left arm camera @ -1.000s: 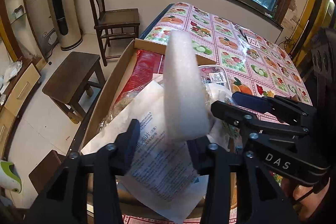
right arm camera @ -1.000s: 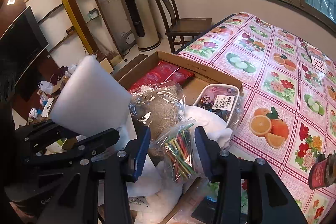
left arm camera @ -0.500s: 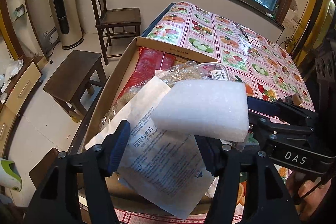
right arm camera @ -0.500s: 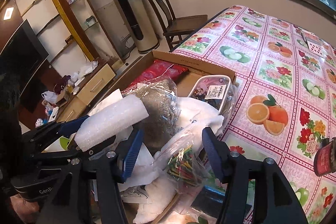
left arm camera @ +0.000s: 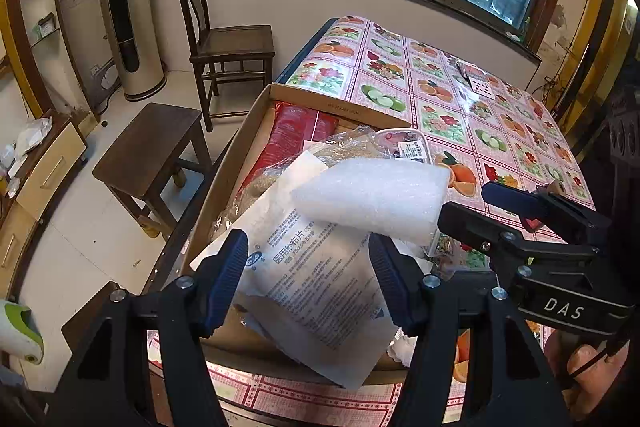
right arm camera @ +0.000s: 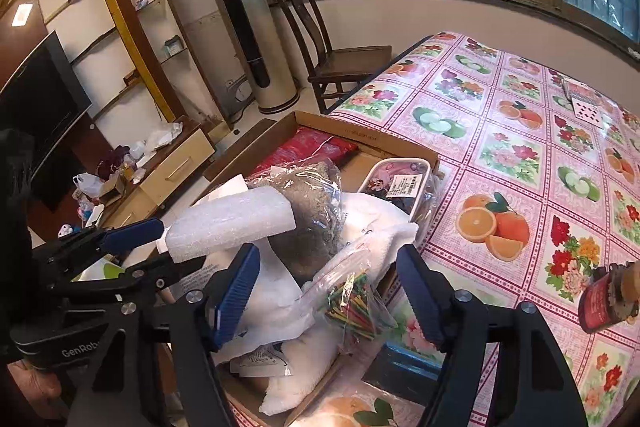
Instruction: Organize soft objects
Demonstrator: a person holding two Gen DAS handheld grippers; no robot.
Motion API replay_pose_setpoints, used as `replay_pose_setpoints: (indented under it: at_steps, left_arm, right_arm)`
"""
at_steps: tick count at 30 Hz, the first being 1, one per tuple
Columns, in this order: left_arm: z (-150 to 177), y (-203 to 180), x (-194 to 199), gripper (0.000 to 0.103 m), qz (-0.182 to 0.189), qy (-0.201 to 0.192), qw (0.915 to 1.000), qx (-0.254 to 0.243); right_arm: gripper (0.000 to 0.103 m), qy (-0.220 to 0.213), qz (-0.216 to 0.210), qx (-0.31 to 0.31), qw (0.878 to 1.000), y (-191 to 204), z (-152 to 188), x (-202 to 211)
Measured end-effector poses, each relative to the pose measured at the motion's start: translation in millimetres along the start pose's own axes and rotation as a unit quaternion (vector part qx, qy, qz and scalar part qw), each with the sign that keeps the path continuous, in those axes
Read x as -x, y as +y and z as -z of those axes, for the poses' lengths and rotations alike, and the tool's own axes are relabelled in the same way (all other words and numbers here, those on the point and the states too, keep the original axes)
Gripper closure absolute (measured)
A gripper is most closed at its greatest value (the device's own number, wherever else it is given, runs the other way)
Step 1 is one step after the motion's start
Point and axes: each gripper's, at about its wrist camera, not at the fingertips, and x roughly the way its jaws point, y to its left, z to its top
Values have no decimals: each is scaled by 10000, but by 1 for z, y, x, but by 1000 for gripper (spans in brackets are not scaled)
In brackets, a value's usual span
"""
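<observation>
One white foam block [left arm camera: 372, 199] lies flat in the air over the open cardboard box [left arm camera: 240, 155], above the heap inside it. Left claw [left arm camera: 310, 267] is spread wide, and no pad is pressed to the block in its own view. The block's underside sits right at the tip of one finger, contact unclear. Right claw [right arm camera: 324, 267] is also spread wide, nothing between its pads. Each camera shows the other claw's fingertips at one end of the block, so I cannot tell what actually carries it.

Under the block is a white printed packet [left arm camera: 316, 287], half covered. A clear bag of brown fibre [right arm camera: 316, 211], a bag of coloured sticks [right arm camera: 352, 303] and a red pack [left arm camera: 296, 131] are partly buried, contents hard to read. The box sits at the edge of the flower-print worktop [left arm camera: 440, 107]. A hand [left arm camera: 588, 367] is cut off at the frame corner.
</observation>
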Motion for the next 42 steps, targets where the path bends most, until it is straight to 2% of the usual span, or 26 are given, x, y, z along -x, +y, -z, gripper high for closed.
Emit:
replay_pose_setpoints:
  at_steps: [3,8,12,14,17,20,25,28,30,35,42]
  left_arm:
    - [7,0,10,32,10,-73,10000,-32]
    - [20,-4,26,32,34,-127,9999,26]
    - [33,-22,51,30,123,-434,9989,-101]
    - [38,-35,64,30,351,-614,9973,-213]
    - [43,-56,79,19,561,-780,9948,-325]
    - [50,-82,85,18,699,-838,9925,-554]
    - [67,-127,82,13,222,-1093,9892,-956]
    - [71,-137,74,13,345,-1049,9901,-863]
    - [72,-138,69,13,302,-1032,9910,-792]
    - [75,-116,66,13,-226,-1224,9908,-526]
    - [84,-62,64,13,-1066,-1346,9851,-72]
  right_arm:
    - [25,12,75,61,10000,1,6,8]
    - [24,-24,163,76,9998,1,23,23]
    - [15,-396,256,79,9989,-1,37,48]
    - [9,-606,348,81,9975,-4,42,64]
    - [4,-865,399,36,9954,-12,49,88]
    - [3,-1033,430,-85,9937,-27,59,109]
    - [1,-1200,843,-336,9886,-54,80,136]
    - [1,-1203,879,-547,9873,-72,91,140]
    - [1,-1177,959,-674,9861,-78,96,139]
    - [1,-1089,1122,-497,9864,-63,88,121]
    - [1,-916,1042,60,9903,-7,71,73]
